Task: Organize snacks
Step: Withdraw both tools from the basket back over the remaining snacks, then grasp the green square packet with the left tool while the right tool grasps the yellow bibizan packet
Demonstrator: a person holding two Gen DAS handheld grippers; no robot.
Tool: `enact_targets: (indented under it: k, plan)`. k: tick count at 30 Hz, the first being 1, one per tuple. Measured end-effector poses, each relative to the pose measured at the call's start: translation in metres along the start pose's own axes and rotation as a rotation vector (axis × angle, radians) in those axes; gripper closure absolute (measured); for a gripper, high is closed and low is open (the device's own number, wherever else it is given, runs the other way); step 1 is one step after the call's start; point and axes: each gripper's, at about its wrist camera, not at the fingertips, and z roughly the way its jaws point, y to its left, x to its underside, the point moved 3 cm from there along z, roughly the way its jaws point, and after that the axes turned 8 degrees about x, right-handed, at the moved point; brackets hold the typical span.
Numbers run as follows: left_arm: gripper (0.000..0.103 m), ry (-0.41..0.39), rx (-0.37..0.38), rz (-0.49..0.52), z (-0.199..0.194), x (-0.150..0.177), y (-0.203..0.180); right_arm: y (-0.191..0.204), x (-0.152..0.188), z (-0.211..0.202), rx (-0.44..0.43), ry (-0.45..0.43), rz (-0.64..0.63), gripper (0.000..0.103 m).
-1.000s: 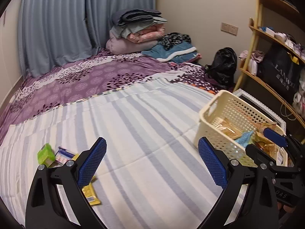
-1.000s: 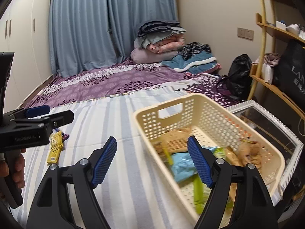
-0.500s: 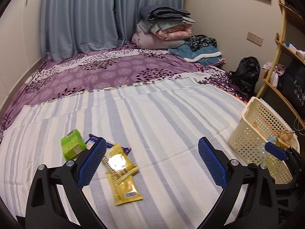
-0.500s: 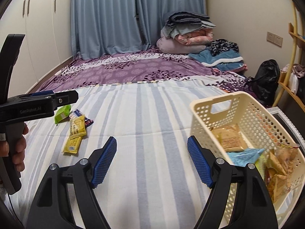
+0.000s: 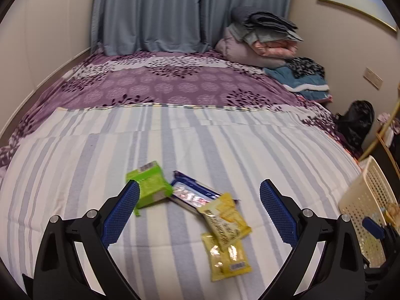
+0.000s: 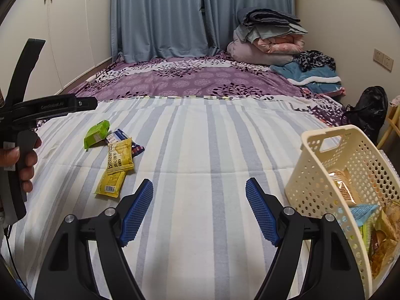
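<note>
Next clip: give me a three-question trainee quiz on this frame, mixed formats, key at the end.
1. True or false: the left gripper is shut on the green packet.
2. How many yellow packets lie on the striped sheet? A) one B) two C) four
3. Fill in: the cream basket stands beside the ___ gripper.

Key: 1 false, both grippers are open and empty. 2 B, one yellow packet overlapping the other. 3 right.

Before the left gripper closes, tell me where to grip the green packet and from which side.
Take the green packet across its short width near the middle, coming down from above with the open left gripper. It lies flat on the striped sheet, and its right edge meets the blue wrapper, so a side approach would probably shove both. Its left side has bare sheet beside it.
</note>
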Motion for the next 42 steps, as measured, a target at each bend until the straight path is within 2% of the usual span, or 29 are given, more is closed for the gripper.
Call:
enact_targets:
  k: [9,29,30,33,42]
  plan:
    - [0.005,0.032,-0.059,-0.112,0.031,-0.005,0.056,0.015,-0.002,0.015,-0.02,0.024,-0.026,0.027]
    - [0.005,0.126,-0.046,-0.218,0.105,0.006,0.095,0.045,-0.005,0.052,-0.06,0.086,-0.059,0.027]
    - [0.007,0.128,-0.043,-0.22,0.106,0.007,0.096,0.047,-0.005,0.054,-0.063,0.088,-0.062,0.027]
    - [0.026,0.146,-0.028,-0.232,0.112,0.012,0.1,0.054,-0.006,0.057,-0.07,0.091,-0.071,0.027]
    - [0.037,0.125,-0.01,-0.211,0.103,0.015,0.102,0.081,-0.013,0.064,-0.124,0.08,-0.098,0.027]
